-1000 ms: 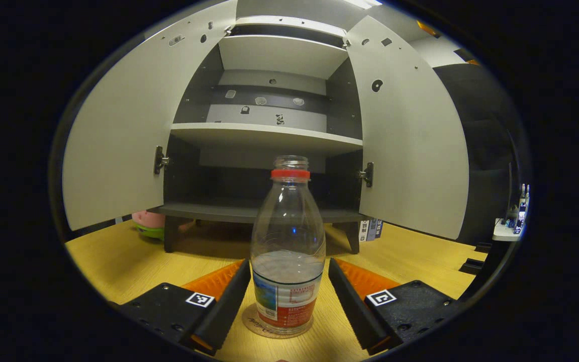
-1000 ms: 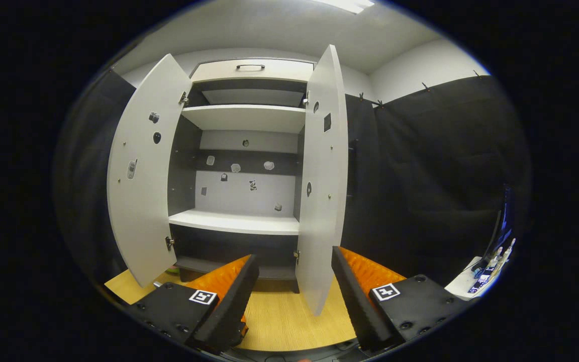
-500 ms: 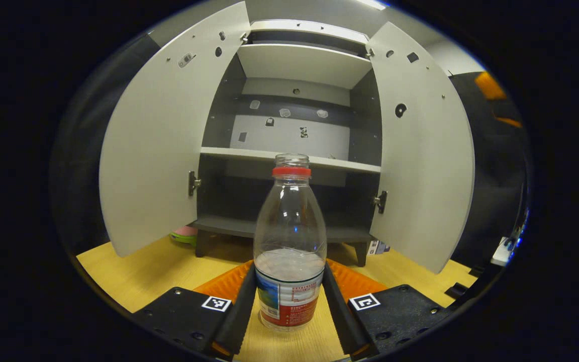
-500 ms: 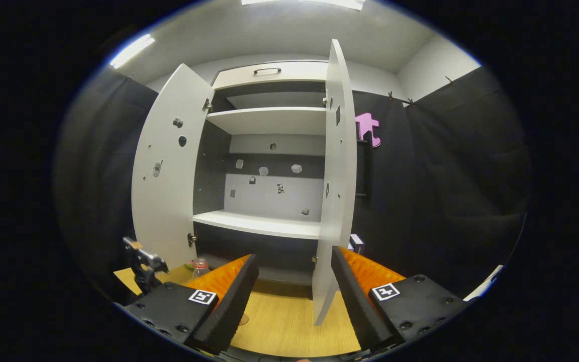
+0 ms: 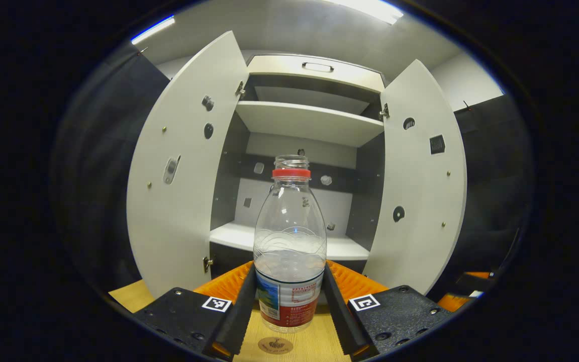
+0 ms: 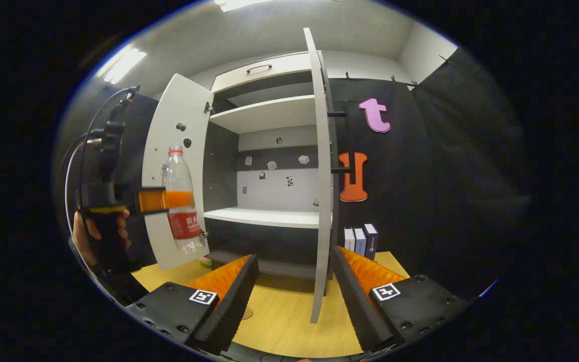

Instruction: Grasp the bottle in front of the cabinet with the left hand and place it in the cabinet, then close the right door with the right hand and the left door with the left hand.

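A clear plastic bottle (image 5: pixel 290 236) with a red neck ring, no cap and a red label stands upright between my left gripper's (image 5: pixel 289 306) fingers, which press on its lower part; it hangs above the wooden table. In the right gripper view the same bottle (image 6: pixel 181 201) is held in the air at the left by that gripper (image 6: pixel 156 200), a hand (image 6: pixel 84 232) on its handle. The cabinet (image 5: pixel 299 166) stands ahead with both doors open: left door (image 5: pixel 184 166), right door (image 5: pixel 420 196). My right gripper (image 6: pixel 292 296) is open, facing the right door's edge (image 6: pixel 322 191).
A round coaster (image 5: pixel 275 345) lies on the wooden table (image 6: pixel 279 322) below the bottle. Small boxes (image 6: pixel 360 240) stand right of the cabinet. The cabinet has a white middle shelf (image 6: pixel 264 217), an upper shelf (image 5: pixel 309 120) and a top drawer with a handle (image 5: pixel 318 67).
My left gripper closed on the bottle and lifted it off the coaster to the height of the middle shelf. The right gripper's view swung right, bringing the left gripper and bottle into sight.
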Demonstrator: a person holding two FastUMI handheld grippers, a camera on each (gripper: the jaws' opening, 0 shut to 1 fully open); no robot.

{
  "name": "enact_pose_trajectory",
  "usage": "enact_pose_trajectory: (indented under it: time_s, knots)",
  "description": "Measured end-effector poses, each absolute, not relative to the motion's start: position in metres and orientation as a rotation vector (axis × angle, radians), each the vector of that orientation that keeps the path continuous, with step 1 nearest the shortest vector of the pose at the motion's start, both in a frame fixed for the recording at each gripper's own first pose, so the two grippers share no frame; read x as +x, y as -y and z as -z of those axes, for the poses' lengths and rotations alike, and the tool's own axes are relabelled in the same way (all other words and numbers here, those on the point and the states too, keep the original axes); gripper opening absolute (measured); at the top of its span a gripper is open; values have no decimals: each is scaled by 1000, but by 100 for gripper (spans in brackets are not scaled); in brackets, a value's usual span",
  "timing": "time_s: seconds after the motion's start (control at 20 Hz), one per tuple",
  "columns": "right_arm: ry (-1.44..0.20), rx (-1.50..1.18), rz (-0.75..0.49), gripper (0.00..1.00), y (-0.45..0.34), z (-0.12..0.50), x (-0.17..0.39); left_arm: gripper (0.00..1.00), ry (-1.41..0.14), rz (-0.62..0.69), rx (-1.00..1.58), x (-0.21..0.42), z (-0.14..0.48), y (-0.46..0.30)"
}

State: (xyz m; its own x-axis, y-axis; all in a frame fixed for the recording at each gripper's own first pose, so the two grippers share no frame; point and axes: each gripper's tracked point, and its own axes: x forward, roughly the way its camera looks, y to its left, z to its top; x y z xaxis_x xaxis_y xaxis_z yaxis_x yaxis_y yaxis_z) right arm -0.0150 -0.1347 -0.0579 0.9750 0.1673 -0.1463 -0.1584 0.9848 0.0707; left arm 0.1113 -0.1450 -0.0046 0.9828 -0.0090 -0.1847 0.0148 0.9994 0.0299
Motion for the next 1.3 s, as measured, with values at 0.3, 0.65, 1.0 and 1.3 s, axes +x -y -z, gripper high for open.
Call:
enact_pose_trajectory:
  time_s: [0.3,0.65,1.0,1.3]
  knots:
    - [-181,52,84,96,196,83,-19,72,-137,158,47,241,-39,179]
    - [-185,32,382,96,257,85,-39,71,-149,218,93,384,7,203]
    - [-189,-11,629,97,293,86,-74,72,-234,204,25,440,74,190]
    - [-165,-5,703,96,295,79,-81,72,-309,215,32,451,119,181]
